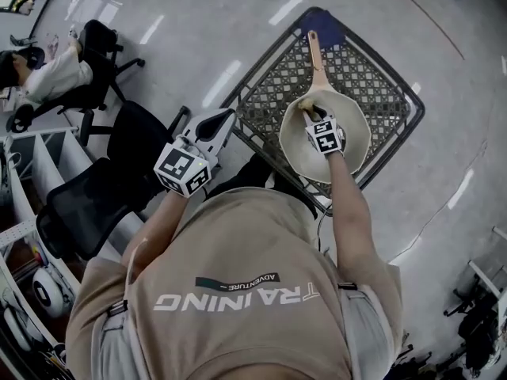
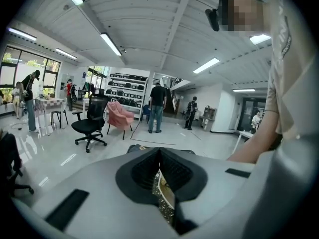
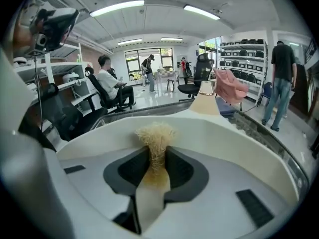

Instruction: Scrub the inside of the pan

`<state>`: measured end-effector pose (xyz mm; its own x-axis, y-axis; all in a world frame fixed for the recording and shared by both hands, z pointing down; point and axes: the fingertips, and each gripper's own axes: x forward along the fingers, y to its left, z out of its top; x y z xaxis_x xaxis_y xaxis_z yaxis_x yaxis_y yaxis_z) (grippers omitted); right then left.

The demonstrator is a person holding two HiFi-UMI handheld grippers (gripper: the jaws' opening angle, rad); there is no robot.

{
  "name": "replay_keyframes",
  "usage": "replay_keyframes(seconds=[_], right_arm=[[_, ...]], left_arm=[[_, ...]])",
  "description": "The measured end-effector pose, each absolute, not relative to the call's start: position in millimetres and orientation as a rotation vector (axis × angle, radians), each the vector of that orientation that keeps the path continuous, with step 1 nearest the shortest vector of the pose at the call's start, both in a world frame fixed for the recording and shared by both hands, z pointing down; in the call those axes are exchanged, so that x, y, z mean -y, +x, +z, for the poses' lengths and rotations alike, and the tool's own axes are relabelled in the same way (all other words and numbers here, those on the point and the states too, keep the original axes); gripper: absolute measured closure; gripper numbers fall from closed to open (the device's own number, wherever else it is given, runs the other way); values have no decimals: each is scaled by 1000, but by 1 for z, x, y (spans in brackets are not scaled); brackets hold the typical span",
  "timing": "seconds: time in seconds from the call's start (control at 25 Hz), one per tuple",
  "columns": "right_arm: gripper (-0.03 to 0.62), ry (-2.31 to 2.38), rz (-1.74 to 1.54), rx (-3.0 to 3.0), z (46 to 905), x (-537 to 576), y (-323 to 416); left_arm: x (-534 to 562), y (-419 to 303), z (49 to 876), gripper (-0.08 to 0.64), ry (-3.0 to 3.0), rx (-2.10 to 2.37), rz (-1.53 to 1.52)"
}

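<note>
A cream pan (image 1: pixel 354 146) with a wooden handle (image 1: pixel 316 54) lies on a black wire-mesh rack (image 1: pixel 372 77), handle pointing away from me. My right gripper (image 1: pixel 310 115) reaches down into the pan, shut on a straw-coloured scrubbing tuft (image 3: pixel 155 133). In the right gripper view the tuft sticks out past the right gripper (image 3: pixel 157 156) toward the pan's inner wall (image 3: pixel 239 143), with the handle (image 3: pixel 205 101) beyond. My left gripper (image 1: pixel 228 117) hovers off the rack's left edge, apart from the pan. The left gripper (image 2: pixel 159 153) has its jaws together with nothing between them.
Black office chairs (image 1: pixel 87 196) stand left of the rack on the glossy floor. A seated person (image 1: pixel 47 74) is at the far left, and shelving (image 1: pixel 24 180) runs along the left edge. A blue item (image 1: pixel 329 26) lies at the rack's far corner.
</note>
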<state>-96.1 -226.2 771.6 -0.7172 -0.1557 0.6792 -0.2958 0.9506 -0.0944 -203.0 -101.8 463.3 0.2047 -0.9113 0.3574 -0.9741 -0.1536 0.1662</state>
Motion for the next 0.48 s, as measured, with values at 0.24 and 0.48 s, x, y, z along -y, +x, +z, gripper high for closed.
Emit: replay_keyframes(seconds=[0.24,0.48], right_arm=[[482,413,40,2221,780,256,-63],[482,520,-236,1938,784,292,-8]], left_arm=[[108,-193,474,541,2125,1716,244],[125,-188,477,541,2155,1676,212]])
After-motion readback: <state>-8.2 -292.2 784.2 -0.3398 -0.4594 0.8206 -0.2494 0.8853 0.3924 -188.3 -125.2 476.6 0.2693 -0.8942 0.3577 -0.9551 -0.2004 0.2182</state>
